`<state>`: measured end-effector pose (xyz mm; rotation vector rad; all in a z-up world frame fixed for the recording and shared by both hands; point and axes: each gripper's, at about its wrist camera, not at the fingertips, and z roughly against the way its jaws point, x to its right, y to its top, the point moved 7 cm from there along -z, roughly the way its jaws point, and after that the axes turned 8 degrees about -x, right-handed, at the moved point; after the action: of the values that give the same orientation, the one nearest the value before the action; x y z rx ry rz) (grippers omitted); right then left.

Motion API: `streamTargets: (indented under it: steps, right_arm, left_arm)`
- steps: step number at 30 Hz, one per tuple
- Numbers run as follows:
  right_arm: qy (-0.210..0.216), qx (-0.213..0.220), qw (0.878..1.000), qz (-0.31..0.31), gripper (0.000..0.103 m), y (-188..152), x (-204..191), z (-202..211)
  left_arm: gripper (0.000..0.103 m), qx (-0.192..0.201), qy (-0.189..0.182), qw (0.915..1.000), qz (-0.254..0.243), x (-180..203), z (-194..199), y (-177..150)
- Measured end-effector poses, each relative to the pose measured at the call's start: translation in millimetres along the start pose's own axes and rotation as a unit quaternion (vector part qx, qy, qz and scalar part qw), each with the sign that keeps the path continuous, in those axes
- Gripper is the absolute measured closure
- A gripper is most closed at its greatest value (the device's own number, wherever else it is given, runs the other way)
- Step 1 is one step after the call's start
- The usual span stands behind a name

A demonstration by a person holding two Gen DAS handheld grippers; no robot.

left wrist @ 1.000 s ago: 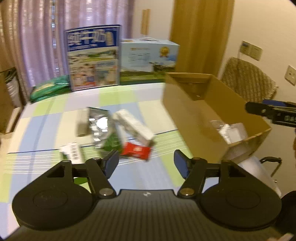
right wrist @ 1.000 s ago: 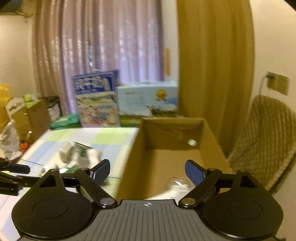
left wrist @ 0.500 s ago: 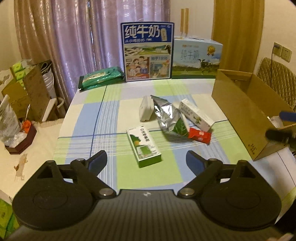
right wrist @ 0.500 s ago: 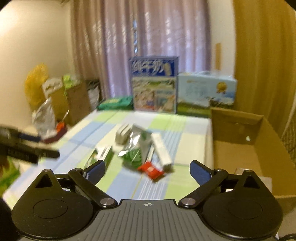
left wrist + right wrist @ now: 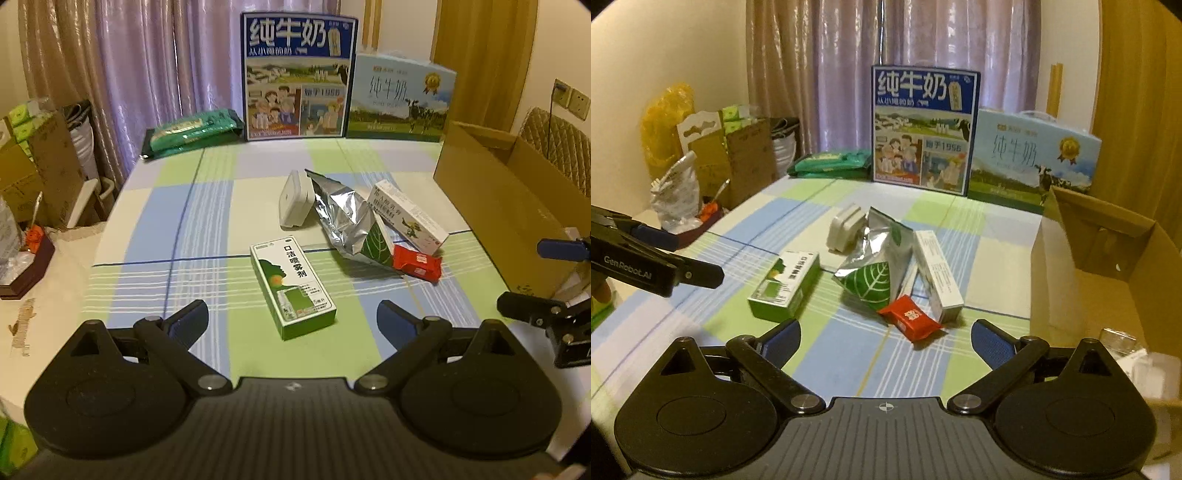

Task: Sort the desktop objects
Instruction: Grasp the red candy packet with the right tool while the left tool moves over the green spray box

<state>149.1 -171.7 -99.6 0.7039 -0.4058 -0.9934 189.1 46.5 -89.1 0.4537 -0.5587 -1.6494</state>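
Left gripper (image 5: 291, 319) and right gripper (image 5: 885, 338) jaws wide apart, empty

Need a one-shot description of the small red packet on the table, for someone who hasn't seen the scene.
Start at the open brown cardboard box at the table's right edge, then look left to the cluster of items on the checked tablecloth. The small red foil snack packet lies at the cluster's near end, against the crumpled silver foil bag with a green leaf and the long white carton. It is the only red item.
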Motion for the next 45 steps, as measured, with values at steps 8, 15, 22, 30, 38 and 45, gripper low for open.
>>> streamTargets:
  steps: [8,15,22,30,38,45]
  right_arm:
    - [-0.011,-0.035,0.999,-0.002,0.007,-6,13,-53]
    - [-0.013,-0.050,0.999,-0.001,0.009,-11,18,-82]
    - [-0.014,-0.053,0.998,-0.008,0.021,-7,25,-104]
    - [-0.015,-0.068,0.998,-0.004,0.029,-5,31,-134]
    - [-0.011,-0.071,0.997,0.000,0.031,-6,41,-147]
    - [-0.005,-0.076,0.997,-0.015,0.074,-14,38,-130]
  left_arm:
    - [0.007,-0.016,-0.013,0.9997,-0.009,8,-61,8]
    - [0.011,-0.034,-0.008,0.9993,-0.011,5,-100,16]
    - [0.027,-0.036,0.007,0.9985,-0.040,12,-109,14]
    - [0.046,-0.043,0.001,0.9987,-0.026,6,-112,13]
    - [0.051,-0.041,-0.023,0.9985,-0.029,13,-109,13]
    - [0.051,-0.045,-0.034,0.9978,-0.035,21,-103,7]
